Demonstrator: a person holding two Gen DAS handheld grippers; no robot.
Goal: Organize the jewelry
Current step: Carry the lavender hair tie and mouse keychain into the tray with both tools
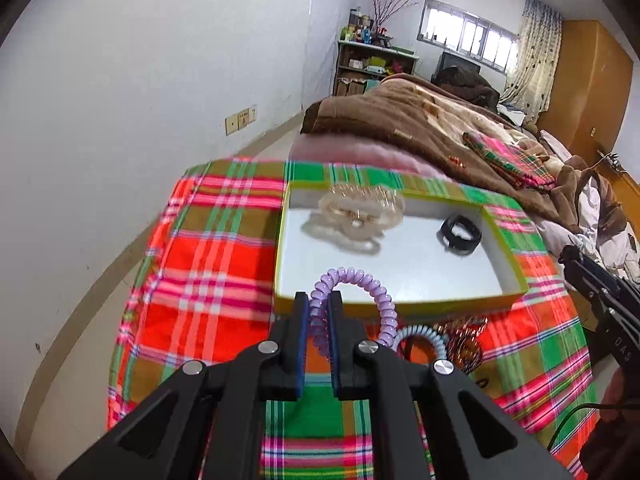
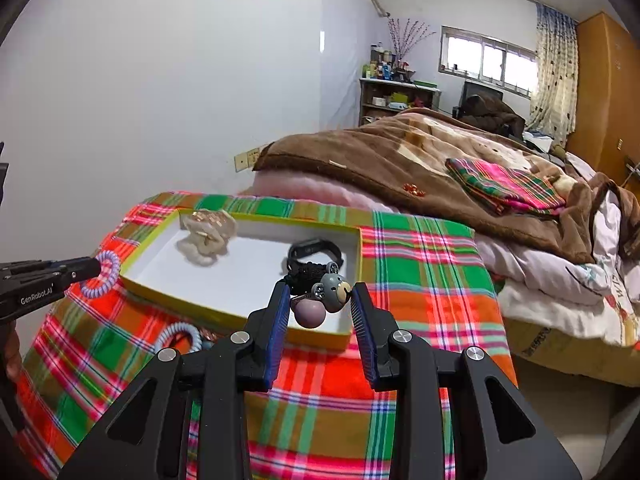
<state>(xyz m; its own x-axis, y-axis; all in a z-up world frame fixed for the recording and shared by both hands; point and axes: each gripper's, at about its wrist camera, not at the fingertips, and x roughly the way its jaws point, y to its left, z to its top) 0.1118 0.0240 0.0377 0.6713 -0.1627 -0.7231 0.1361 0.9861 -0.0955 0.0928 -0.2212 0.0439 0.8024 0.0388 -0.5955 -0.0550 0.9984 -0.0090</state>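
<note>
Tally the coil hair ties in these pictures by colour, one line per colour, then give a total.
Purple coil hair tie, clamped in the left gripper: 1
Pale blue coil hair tie, lying on the plaid cloth: 1
Total: 2

1. The left wrist view looks forward and down along its fingers, close over the near edge of the yellow-rimmed box (image 1: 400, 304).
2. The right wrist view sits further right, facing the box (image 2: 240, 316) likewise.
3. Both share the plaid cloth (image 1: 208, 264), box and far bed (image 2: 400, 160).
</note>
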